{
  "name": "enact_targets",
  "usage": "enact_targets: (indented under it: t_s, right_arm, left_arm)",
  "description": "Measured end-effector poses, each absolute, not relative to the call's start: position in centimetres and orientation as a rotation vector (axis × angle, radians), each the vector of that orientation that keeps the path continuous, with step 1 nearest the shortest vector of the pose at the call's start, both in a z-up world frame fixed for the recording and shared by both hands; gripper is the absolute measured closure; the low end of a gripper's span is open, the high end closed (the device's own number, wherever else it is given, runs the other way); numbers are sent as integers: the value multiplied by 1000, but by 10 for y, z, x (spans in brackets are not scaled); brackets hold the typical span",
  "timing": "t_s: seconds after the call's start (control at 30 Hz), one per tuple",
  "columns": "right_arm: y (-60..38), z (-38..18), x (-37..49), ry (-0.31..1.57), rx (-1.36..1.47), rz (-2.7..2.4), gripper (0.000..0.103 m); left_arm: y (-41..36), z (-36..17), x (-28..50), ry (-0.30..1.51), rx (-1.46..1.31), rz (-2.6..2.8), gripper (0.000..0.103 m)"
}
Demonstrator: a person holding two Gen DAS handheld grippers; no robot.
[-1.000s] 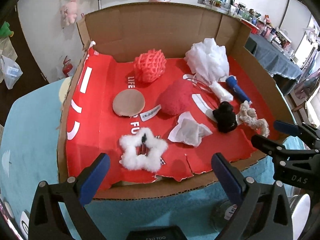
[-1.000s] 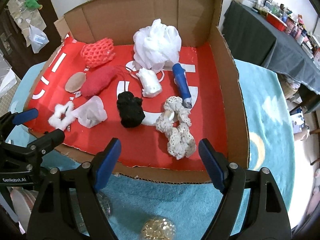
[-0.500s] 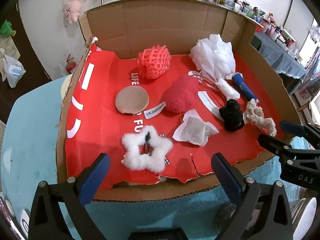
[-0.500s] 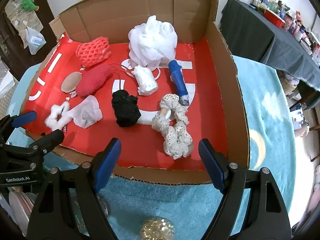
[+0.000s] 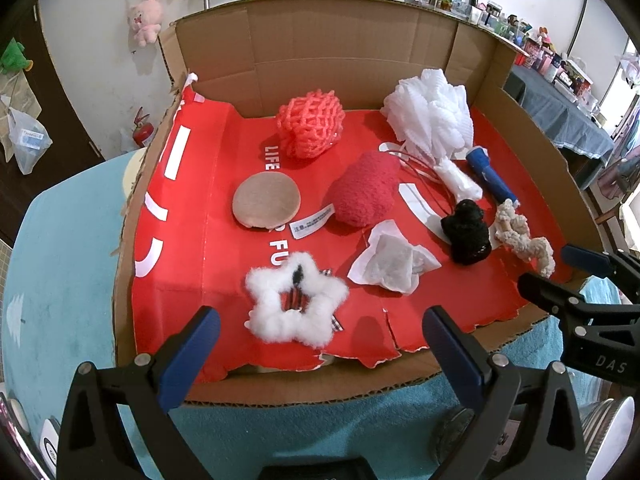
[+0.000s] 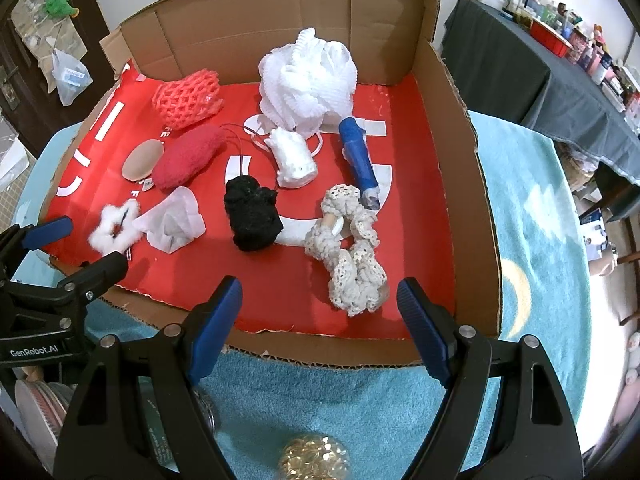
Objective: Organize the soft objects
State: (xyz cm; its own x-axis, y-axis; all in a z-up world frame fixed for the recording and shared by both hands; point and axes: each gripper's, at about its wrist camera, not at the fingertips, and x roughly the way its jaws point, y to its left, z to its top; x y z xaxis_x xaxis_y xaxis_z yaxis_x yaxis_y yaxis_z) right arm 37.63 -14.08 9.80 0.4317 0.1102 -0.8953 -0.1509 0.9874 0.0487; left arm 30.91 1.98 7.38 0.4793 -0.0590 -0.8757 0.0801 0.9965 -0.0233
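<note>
Hovering at the box (image 5: 332,56) edge as before, both grippers, left (image 5: 320,338) and right (image 6: 318,308), gape empty; star (image 5: 294,304) and scrunchie (image 6: 348,260) unmoved

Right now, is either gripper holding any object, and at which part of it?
Nothing is held. The left gripper and the right gripper are both open and empty at the cardboard box's near edge.
</note>
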Motion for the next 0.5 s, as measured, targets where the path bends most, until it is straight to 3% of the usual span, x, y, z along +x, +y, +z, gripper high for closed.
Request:
enact_targets:
  t_s: [0.5]
  right_arm:
    - [-141, 99, 376, 1112, -42, 161, 24]
  left_arm:
    - [20, 73, 309, 1067, 25, -87, 0]
